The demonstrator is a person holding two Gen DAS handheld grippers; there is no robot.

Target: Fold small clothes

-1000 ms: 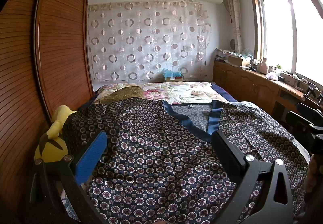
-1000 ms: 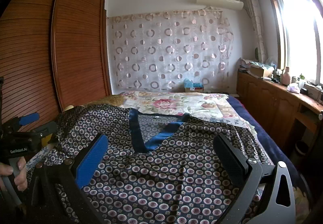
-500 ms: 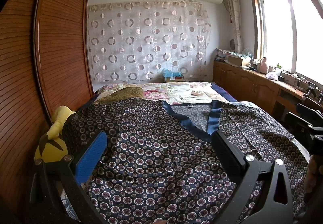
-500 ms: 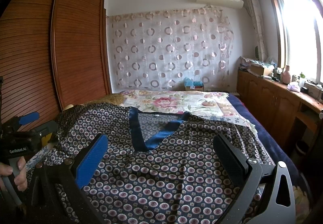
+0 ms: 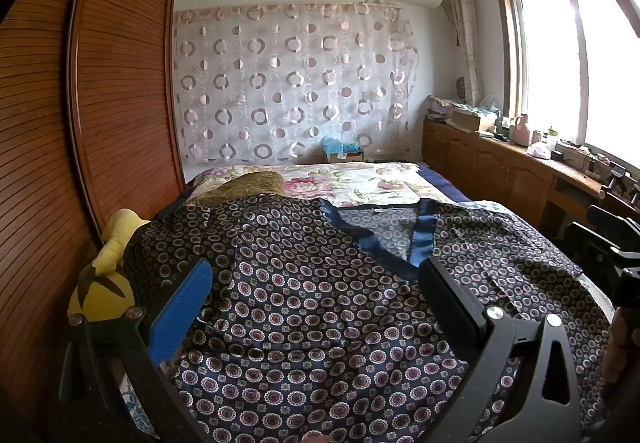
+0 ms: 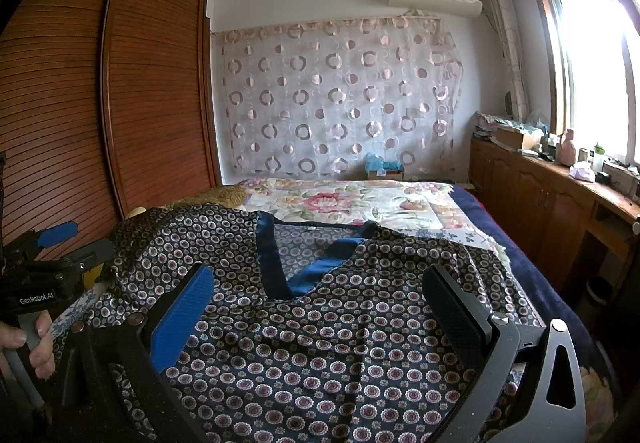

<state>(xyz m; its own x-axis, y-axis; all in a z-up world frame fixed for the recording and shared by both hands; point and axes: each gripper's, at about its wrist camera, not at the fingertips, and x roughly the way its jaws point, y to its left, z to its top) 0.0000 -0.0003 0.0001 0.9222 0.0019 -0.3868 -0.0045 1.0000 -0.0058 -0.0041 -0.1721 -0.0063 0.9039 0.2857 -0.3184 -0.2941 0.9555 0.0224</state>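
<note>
A dark navy top with a ring print and blue V-neck trim (image 5: 320, 283) lies spread front up on the bed, neckline towards the far end; it also shows in the right wrist view (image 6: 340, 323). My left gripper (image 5: 316, 283) is open and empty, held above the garment's left half. My right gripper (image 6: 320, 291) is open and empty above the right half, just below the neckline. The left gripper also shows at the left edge of the right wrist view (image 6: 56, 255). The right gripper shows at the right edge of the left wrist view (image 5: 612, 239).
The bed has a floral cover (image 5: 360, 179) beyond the garment. A yellow plush toy (image 5: 108, 275) and a brown pillow (image 5: 244, 185) lie by the wooden wardrobe (image 5: 80, 123) on the left. A wooden cabinet (image 6: 560, 203) with clutter runs under the window on the right.
</note>
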